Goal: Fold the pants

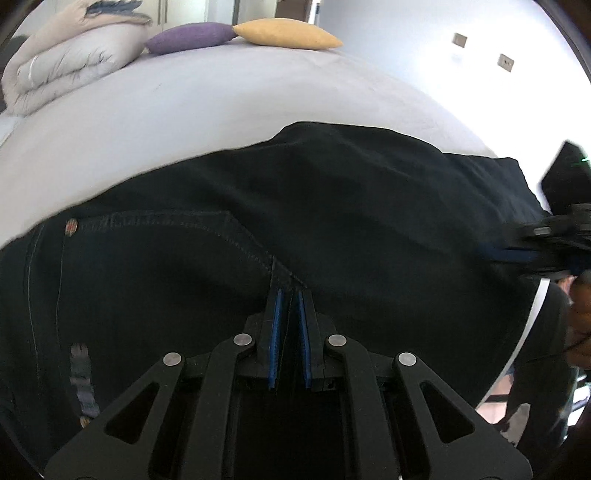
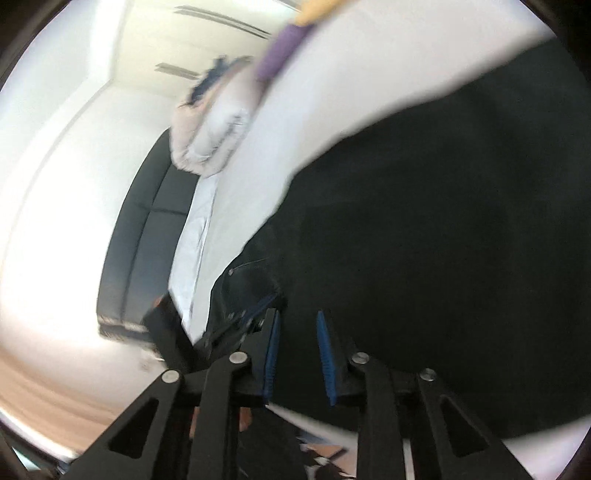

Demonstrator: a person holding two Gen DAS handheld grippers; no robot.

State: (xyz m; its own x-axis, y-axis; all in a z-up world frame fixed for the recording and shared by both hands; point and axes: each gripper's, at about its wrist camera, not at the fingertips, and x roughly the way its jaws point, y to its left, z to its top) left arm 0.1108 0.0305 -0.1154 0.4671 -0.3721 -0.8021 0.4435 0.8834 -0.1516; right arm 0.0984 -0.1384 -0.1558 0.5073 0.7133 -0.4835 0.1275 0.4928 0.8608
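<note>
Dark pants (image 1: 332, 206) on bed | left claw (image 1: 290, 295) pinching seam | right claw (image 2: 295, 317) parted, empty, above cloth

1 pants (image 1: 332, 206), 2 cushions (image 1: 192, 37), 1 folded duvet (image 1: 66, 62), 2 grippers (image 1: 290, 295).

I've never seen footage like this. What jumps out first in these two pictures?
A big pair of dark pants sprawls across a pale bed, filling most of both views. The left gripper at bottom centre pinches a seam of the fabric. Far back, a purple cushion and yellow cushion lie beside a folded duvet.
</note>
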